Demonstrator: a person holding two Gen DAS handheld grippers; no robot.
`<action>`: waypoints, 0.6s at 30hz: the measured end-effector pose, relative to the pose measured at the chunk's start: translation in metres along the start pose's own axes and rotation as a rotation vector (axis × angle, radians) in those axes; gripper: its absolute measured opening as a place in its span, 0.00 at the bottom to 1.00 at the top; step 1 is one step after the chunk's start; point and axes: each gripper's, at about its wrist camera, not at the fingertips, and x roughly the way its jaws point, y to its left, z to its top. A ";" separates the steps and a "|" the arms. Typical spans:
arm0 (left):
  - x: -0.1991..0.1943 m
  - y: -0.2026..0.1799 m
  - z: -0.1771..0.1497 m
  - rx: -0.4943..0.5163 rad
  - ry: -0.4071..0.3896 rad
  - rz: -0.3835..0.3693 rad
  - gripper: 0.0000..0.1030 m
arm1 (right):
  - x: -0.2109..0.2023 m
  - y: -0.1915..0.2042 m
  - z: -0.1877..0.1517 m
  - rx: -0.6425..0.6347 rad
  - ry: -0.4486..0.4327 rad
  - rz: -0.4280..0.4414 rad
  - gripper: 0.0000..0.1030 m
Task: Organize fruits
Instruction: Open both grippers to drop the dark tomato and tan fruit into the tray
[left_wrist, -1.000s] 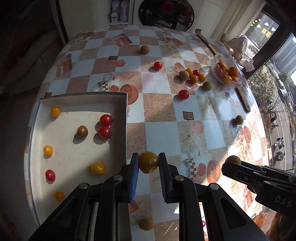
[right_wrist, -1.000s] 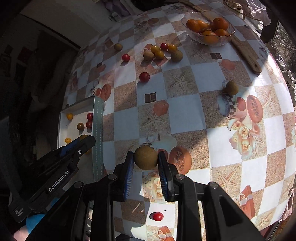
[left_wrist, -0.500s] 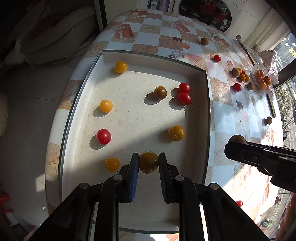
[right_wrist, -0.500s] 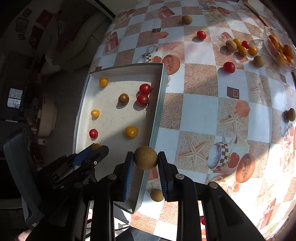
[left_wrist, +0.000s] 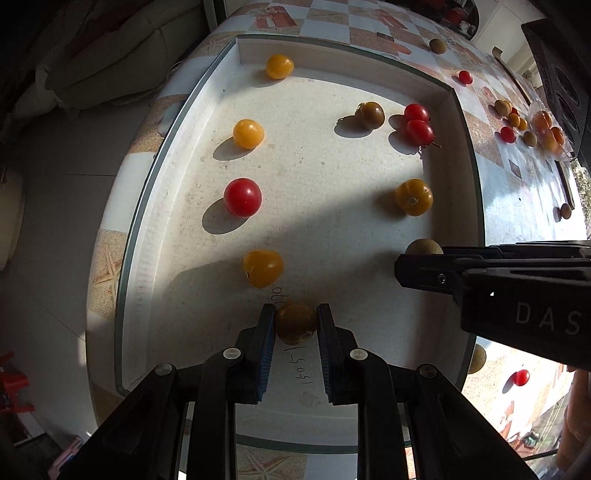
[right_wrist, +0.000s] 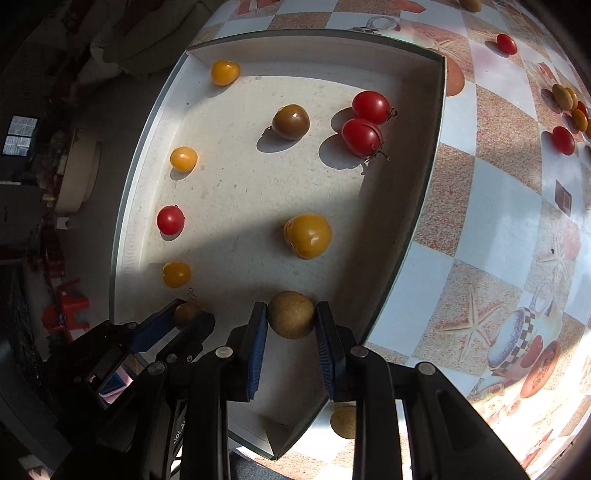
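left gripper (left_wrist: 296, 325) pinching brown tomato (left_wrist: 295, 324) – over tray (left_wrist: 155, 206)

Red, yellow and brownish fruits (left_wrist: 242, 196) lie scattered, mostly apart, in the white tray (left_wrist: 155, 206).

Hard sunlight is coming from the right of the tray (left_wrist: 463, 122), throwing crisp shadows leftward off each fruit and a broad dark band across its floor. Tablecloth (right_wrist: 480, 206) is glaring; fisheye edges are bending and darkening.
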 end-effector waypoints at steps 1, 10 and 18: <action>0.001 0.000 0.000 0.000 0.003 -0.001 0.25 | 0.003 0.002 0.001 -0.008 0.007 -0.009 0.28; -0.013 0.009 0.001 -0.029 -0.047 0.046 0.82 | -0.008 0.028 0.006 -0.086 -0.032 -0.061 0.67; -0.025 0.016 0.013 -0.021 -0.026 0.061 0.82 | -0.055 0.035 0.001 -0.111 -0.087 -0.139 0.81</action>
